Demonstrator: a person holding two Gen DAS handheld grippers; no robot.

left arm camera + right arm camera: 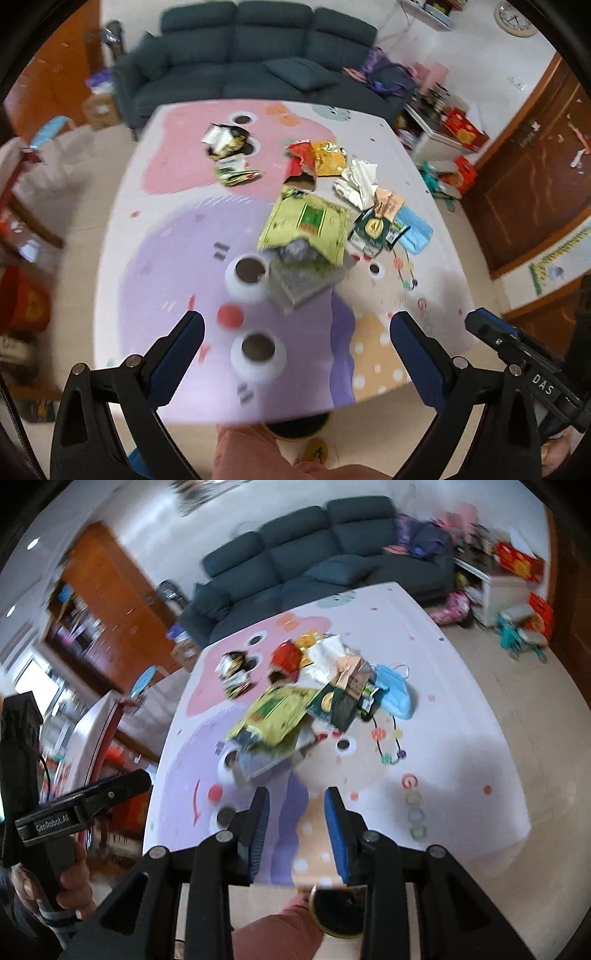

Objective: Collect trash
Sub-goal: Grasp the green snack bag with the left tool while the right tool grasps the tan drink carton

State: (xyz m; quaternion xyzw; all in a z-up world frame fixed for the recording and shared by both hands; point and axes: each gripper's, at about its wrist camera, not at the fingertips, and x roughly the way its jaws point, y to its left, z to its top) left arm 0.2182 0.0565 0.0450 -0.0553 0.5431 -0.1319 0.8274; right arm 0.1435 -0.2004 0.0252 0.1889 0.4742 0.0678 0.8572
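Trash (pixel 306 218) lies heaped toward the table's (pixel 424 343) far right corner. Left gripper (pixel 297 325) jaws stand wide, right gripper (pixel 297 801) jaws half-open, both empty. Approach the nearest green packet (pixel 273 712) first, gripping its edge.

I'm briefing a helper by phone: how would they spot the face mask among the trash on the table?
Start at the table with the pastel cartoon cloth, in front of the dark sofa. In the litter pile, the face mask lies at the edge away from the lone packets: soft light-blue fabric, while its neighbours are printed wrappers.
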